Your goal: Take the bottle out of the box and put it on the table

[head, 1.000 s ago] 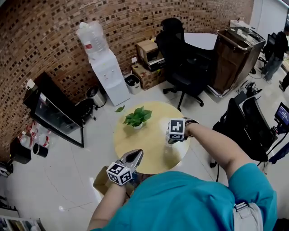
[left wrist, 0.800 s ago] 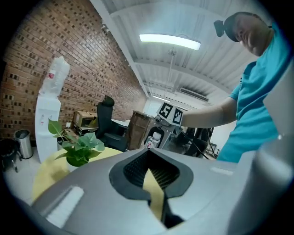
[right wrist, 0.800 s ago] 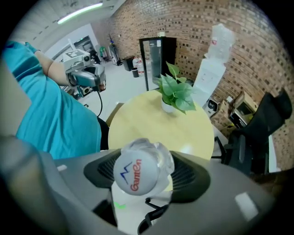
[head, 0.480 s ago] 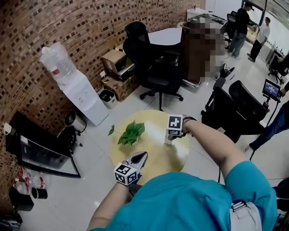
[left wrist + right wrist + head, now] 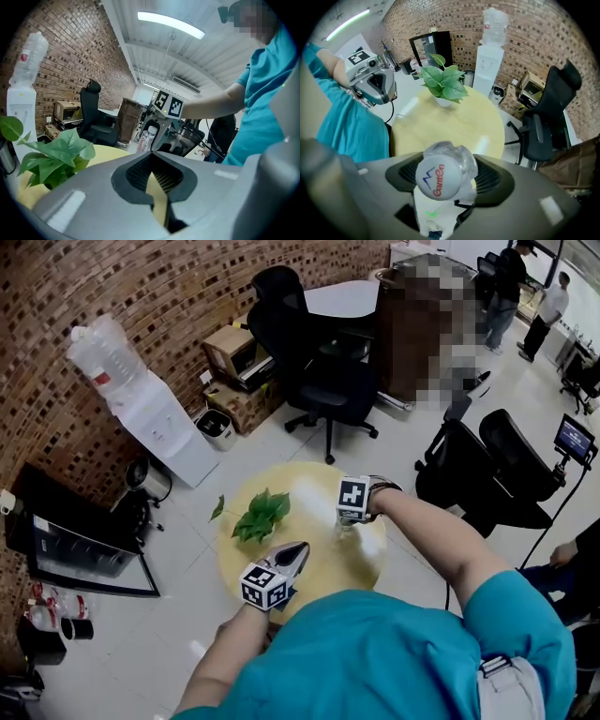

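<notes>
Your right gripper [image 5: 446,187] clamps the bottle [image 5: 440,176] over the round table [image 5: 454,122], at lower center. Your left gripper [image 5: 157,197] has its jaws together, holding nothing.

One clear read here: the white cap [image 5: 439,177], at 6 o'clock in the right gripper view, says "GanTen" in red letters beside a blue zigzag mark. In the left gripper view the bottle [image 5: 145,139] shows red print, too small to read. The water jug [image 5: 96,345], at 10 o'clock in the head view, has a red label, illegible.
</notes>
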`<state>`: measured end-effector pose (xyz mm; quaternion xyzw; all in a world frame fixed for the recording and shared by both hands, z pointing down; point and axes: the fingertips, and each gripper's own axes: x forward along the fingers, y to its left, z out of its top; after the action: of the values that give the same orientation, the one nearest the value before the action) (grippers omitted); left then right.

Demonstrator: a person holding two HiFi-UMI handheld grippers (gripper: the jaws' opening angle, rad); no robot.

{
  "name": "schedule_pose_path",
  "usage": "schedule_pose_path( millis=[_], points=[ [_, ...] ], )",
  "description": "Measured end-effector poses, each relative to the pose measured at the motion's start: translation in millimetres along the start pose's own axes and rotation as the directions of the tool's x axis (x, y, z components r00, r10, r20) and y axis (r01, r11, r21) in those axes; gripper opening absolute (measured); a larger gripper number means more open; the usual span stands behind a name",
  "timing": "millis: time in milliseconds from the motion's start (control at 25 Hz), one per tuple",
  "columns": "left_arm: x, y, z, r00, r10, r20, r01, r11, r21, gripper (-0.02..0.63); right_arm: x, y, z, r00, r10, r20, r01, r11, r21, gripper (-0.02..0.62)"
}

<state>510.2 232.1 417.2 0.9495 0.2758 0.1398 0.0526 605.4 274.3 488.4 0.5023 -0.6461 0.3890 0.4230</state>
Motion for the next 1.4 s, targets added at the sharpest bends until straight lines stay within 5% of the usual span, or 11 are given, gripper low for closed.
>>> schedule_pose_path(
  millis=[80, 200, 240, 400, 600, 1000, 1400],
  points=[
    [7.8, -1.6, -2.8, 1.000, 0.003, -0.007, -0.002, 1.000, 0.006, 0.002, 5.4, -8.9, 0.9, 1.000, -0.019, 0.000, 0.019, 1.000, -0.023, 0.318],
    [15.9, -0.4, -8.0, 1.000, 0.014, -0.010, -0.014, 1.000, 0.007, 0.002, 18.0, 36.5, 1.2, 0.979, 0.203, 0.022, -0.204, 0.979, 0.031, 0.319],
    [18.8, 0.9, -10.0, 1.000, 0.017, -0.010, -0.017, 1.000, 0.007, 0.002, 20.4, 36.0, 1.4, 0.977, 0.209, 0.033, -0.211, 0.977, 0.036, 0.319],
    [30.6, 7.3, -21.2, 1.000, 0.024, -0.013, -0.024, 1.000, 0.002, 0.001, 30.4, -32.7, 8.7, 0.995, -0.048, 0.091, 0.054, 0.996, -0.066, 0.322],
    [34.9, 8.6, -33.0, 1.000, 0.027, -0.013, -0.027, 1.000, -0.007, 0.002, 39.6, -32.3, 6.8, 0.990, -0.024, 0.137, 0.034, 0.997, -0.068, 0.331],
    [11.8, 14.0, -25.6, 1.000, -0.006, 0.017, 0.007, 1.000, -0.025, 0.002, 19.9, -37.8, 11.6, 0.961, -0.103, 0.255, 0.107, 0.994, 0.000, 0.422],
    [-36.6, 13.9, -16.9, 0.997, -0.050, 0.064, 0.052, 0.998, -0.032, 0.002, -37.8, -17.9, 2.1, 0.851, -0.271, 0.449, 0.217, 0.961, 0.170, 0.425]
  ],
)
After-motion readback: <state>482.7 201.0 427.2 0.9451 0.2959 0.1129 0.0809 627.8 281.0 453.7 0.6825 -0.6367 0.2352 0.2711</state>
